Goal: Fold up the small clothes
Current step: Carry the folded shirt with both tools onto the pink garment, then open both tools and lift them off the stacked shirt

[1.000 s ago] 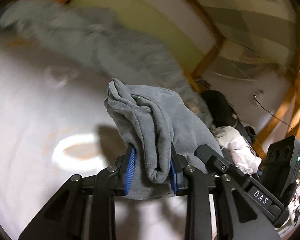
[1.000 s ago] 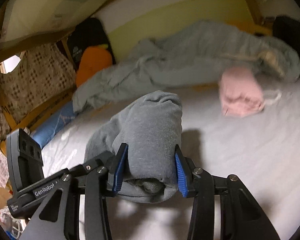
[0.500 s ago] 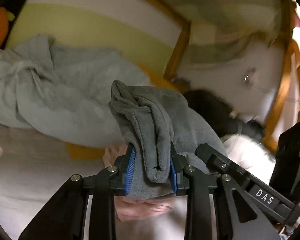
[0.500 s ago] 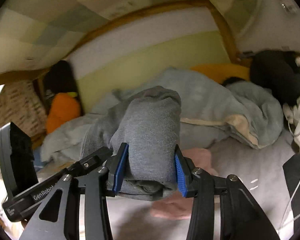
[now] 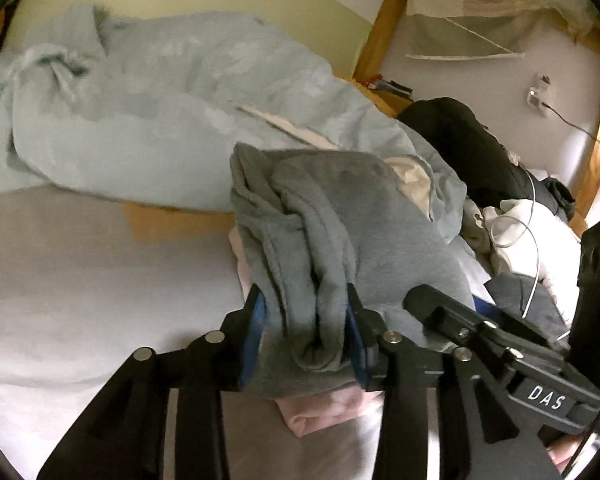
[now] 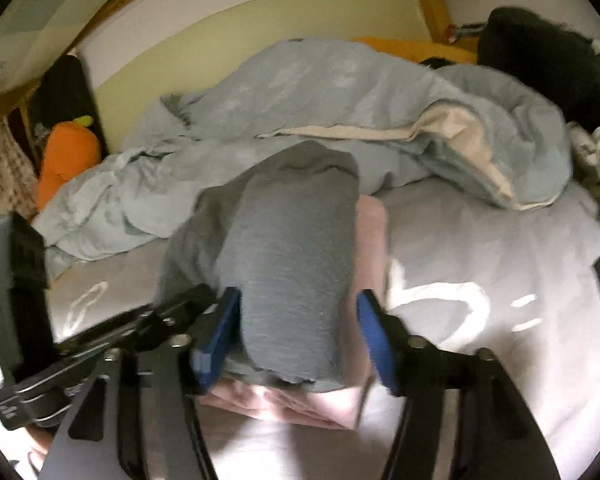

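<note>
Two hand-held grippers on one folded grey garment (image 5: 340,216). Left hand-held gripper (image 5: 306,336) clenched on its bunched edge, blue pads pressed into cloth. Right hand-held gripper (image 6: 296,332) w/ jaws spread wider than the grey roll, a gap showing beside the right pad, i.e. released. Garment lies on top of a folded pink garment (image 6: 300,404), which sits on the bed sheet (image 6: 480,280). Behind the garment: rumpled light-blue blanket (image 5: 160,112); far left of it, orange carrot plush (image 6: 66,156).
</note>
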### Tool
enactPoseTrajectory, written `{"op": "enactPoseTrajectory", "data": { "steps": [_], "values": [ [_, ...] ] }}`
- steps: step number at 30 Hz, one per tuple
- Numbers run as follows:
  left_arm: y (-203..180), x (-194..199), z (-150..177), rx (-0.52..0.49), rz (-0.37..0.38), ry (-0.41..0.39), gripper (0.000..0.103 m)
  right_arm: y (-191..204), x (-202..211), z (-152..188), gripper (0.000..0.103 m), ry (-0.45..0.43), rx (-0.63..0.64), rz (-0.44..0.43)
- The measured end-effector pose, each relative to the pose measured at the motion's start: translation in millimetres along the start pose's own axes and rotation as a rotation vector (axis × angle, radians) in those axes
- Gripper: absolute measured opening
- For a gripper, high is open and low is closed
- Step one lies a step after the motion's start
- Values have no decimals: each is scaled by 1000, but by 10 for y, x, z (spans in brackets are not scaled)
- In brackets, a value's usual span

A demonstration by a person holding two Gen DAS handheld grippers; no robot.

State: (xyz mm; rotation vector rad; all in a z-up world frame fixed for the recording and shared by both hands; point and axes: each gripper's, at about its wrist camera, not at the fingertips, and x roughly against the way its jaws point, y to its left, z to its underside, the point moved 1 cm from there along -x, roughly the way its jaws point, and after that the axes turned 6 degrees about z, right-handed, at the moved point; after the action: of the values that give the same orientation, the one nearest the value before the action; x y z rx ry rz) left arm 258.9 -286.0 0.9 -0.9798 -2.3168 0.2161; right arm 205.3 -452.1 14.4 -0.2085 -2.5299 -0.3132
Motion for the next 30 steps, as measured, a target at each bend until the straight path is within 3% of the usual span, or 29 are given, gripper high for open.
{"op": "enactPoseTrajectory", "data": {
  "steps": [2,3,4,6,8,11,15,22,30],
  "values": [
    [-67,109,-14,-51,-78,-45,60,-1,69,-17,75,-14,-1,18],
    [-92,165,-32,-80,-110,-68,61,-9,138,-36,78,-23,-16,21],
    [-114,256,-31,-112,-143,-97,61,-53,193,-17,88,-34,-29,28],
    [-120,441,-28,-147,-194,-150,62,-46,383,-17,94,-93,-37,68],
    [-105,692,-16,-163,-214,-214,80,-10,548,-15,102,-140,-10,97],
    [-142,1122,8,-206,-260,-338,103,108,791,-20,102,-215,30,131],
    [-200,1563,50,-296,-323,-423,103,264,1112,13,102,-330,22,185],
    [-134,2138,269,-290,-370,-524,103,571,1543,156,102,-414,74,159],
    [181,2090,717,-253,-424,-475,103,879,1463,572,102,-420,52,140]
  ]
}}
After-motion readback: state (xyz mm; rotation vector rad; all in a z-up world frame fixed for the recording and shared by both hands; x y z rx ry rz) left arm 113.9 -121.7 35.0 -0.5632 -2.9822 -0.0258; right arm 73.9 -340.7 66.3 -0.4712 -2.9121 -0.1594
